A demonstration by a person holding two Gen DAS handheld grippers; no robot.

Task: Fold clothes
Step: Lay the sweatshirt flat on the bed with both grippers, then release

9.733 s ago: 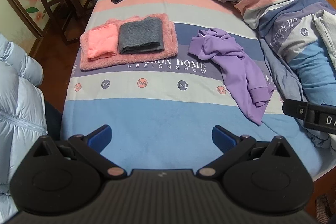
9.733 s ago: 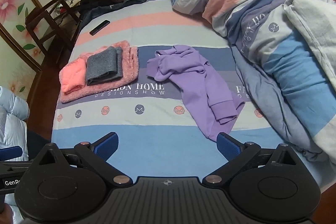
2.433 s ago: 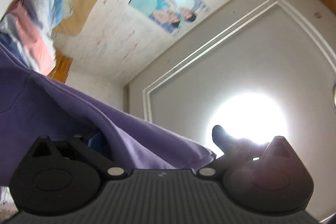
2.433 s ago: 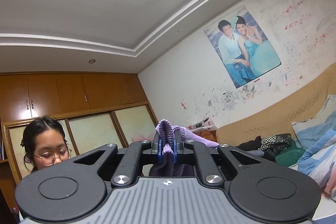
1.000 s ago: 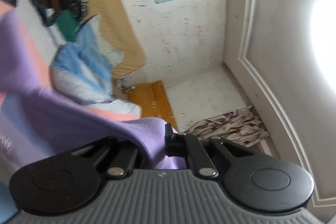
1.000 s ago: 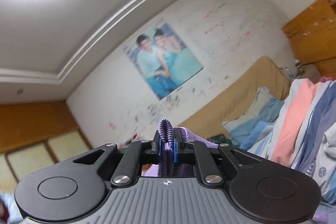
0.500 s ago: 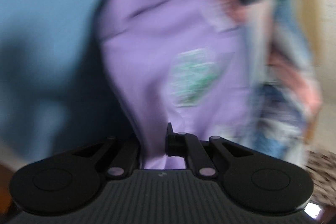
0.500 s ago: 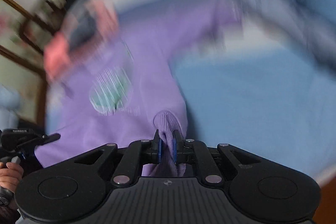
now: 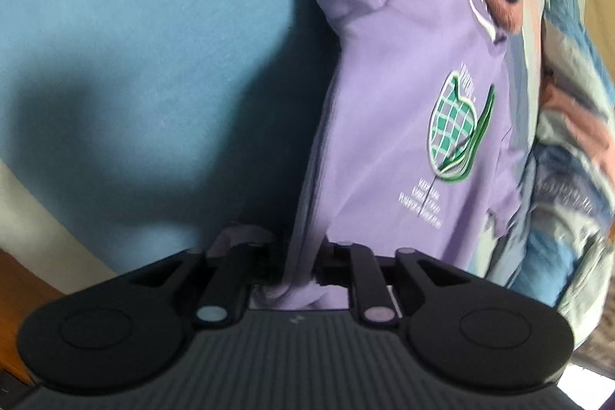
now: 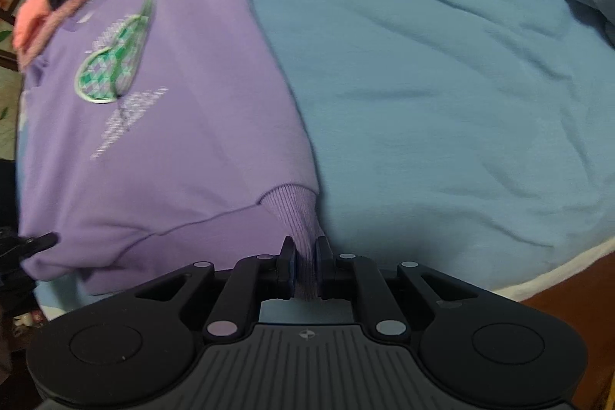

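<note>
Both views are moderately lit from above, with muted, slightly cool colour. In the left wrist view a broad soft shadow darkens the blue bedsheet point(image 9: 134, 64) across the left and lower middle of the frame. Motion blur smears the striped duvet point(image 9: 569, 148) at the right edge, and the print on the purple sweatshirt point(image 9: 384, 125) reads only roughly. In the right wrist view the sweatshirt's lettering is streaked, the upper left corner is soft, and fisheye bending curves the bed's edges.

Soft matt purple sweatshirt point(image 10: 184, 141), ribbed knit hem point(image 10: 296, 214), matt blue bedsheet point(image 10: 442, 102)
</note>
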